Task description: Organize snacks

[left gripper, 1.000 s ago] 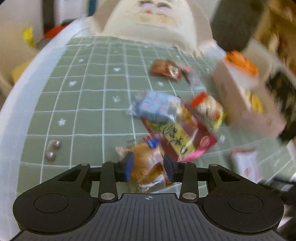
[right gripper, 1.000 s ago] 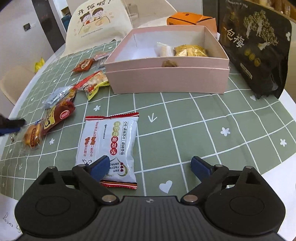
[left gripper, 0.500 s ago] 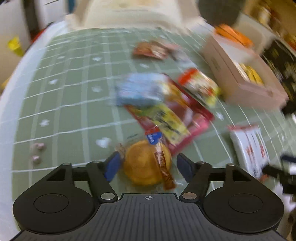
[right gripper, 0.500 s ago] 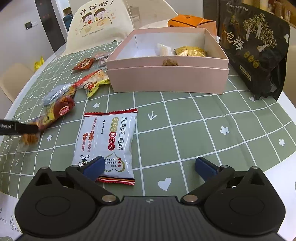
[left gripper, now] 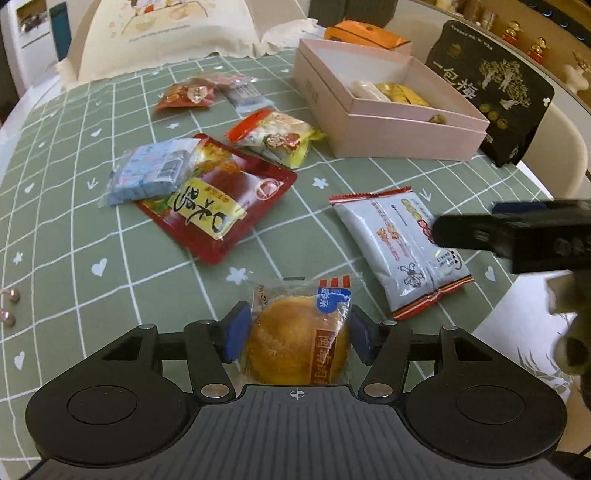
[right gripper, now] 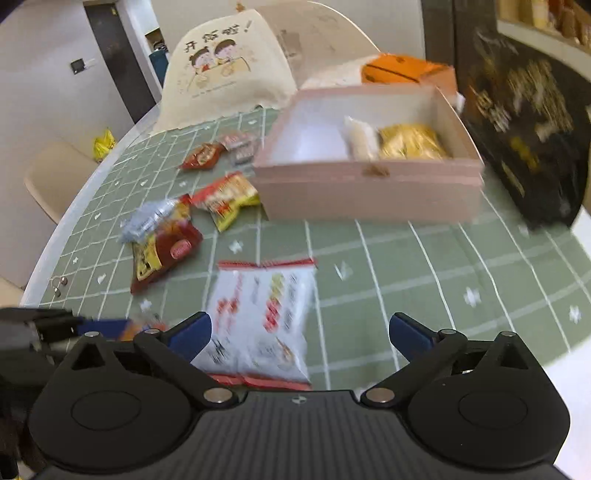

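Observation:
My left gripper (left gripper: 295,338) is shut on a wrapped round golden cake (left gripper: 297,341), its blue pads pressing both sides of the wrapper, low over the near table edge. My right gripper (right gripper: 299,332) is open and empty above a white snack packet (right gripper: 262,314), which also shows in the left wrist view (left gripper: 400,243). The open pink box (right gripper: 369,184) holds several snacks, among them yellow packets (right gripper: 410,142). Loose on the green cloth lie a red pouch (left gripper: 221,201), a blue packet (left gripper: 151,173), a red-and-yellow packet (left gripper: 277,136) and a small red packet (left gripper: 184,96).
A black bag (left gripper: 491,88) stands right of the box and an orange box (left gripper: 365,35) behind it. A cream cushion on a chair (right gripper: 225,70) sits at the far edge. Two small hooks (left gripper: 9,304) lie at the left. The white table rim (left gripper: 513,325) is near right.
My left gripper has swung right and pulled back toward the near edge, keeping the cake between its pads. My right gripper has lifted and moved left over the white packet.

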`<action>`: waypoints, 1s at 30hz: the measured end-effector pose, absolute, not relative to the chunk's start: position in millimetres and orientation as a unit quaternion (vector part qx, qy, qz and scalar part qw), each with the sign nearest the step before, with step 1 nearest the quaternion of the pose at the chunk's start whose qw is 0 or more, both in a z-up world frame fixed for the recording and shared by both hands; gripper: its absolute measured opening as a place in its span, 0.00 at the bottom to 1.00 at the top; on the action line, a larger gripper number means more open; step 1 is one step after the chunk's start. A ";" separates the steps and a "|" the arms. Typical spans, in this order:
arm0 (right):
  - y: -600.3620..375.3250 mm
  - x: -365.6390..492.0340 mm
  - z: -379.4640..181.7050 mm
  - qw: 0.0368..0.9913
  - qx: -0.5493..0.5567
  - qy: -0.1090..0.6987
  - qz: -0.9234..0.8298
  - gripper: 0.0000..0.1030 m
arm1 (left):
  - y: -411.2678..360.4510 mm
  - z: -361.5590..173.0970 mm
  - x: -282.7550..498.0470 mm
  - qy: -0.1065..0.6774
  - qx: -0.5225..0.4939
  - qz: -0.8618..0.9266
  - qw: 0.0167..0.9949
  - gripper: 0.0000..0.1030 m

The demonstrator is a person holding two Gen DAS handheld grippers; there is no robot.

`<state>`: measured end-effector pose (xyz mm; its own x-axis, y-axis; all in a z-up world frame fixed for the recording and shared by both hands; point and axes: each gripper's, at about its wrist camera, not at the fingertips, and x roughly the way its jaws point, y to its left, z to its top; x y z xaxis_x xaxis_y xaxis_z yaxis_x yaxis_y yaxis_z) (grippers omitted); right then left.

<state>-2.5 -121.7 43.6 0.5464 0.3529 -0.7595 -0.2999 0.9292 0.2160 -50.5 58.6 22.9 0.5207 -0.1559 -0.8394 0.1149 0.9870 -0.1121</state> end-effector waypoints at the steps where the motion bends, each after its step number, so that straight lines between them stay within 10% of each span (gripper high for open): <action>1: -115.3 2.2 43.5 0.877 0.027 0.441 0.189 0.99 | 58.6 23.4 -50.5 0.485 -0.022 -0.078 0.871 0.61; 11: -52.1 29.5 11.3 0.844 -0.085 0.498 0.179 1.00 | 67.0 26.2 -59.2 0.518 -0.071 -0.146 0.840 0.64; 15: -61.1 20.1 17.5 0.853 -0.090 0.480 0.183 0.74 | 64.2 26.9 -64.0 0.525 -0.059 -0.144 0.837 0.63; 30: -184.2 -1.1 89.8 0.902 -0.030 0.418 0.099 0.74 | 47.4 109.4 -53.3 0.406 -0.031 -0.202 0.890 0.49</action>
<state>-1.1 -184.2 89.8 0.6305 0.1540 -0.7608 -0.2042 0.9785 0.0289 -53.3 47.4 109.4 0.5878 -0.3853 -0.7113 0.3355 0.9162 -0.2190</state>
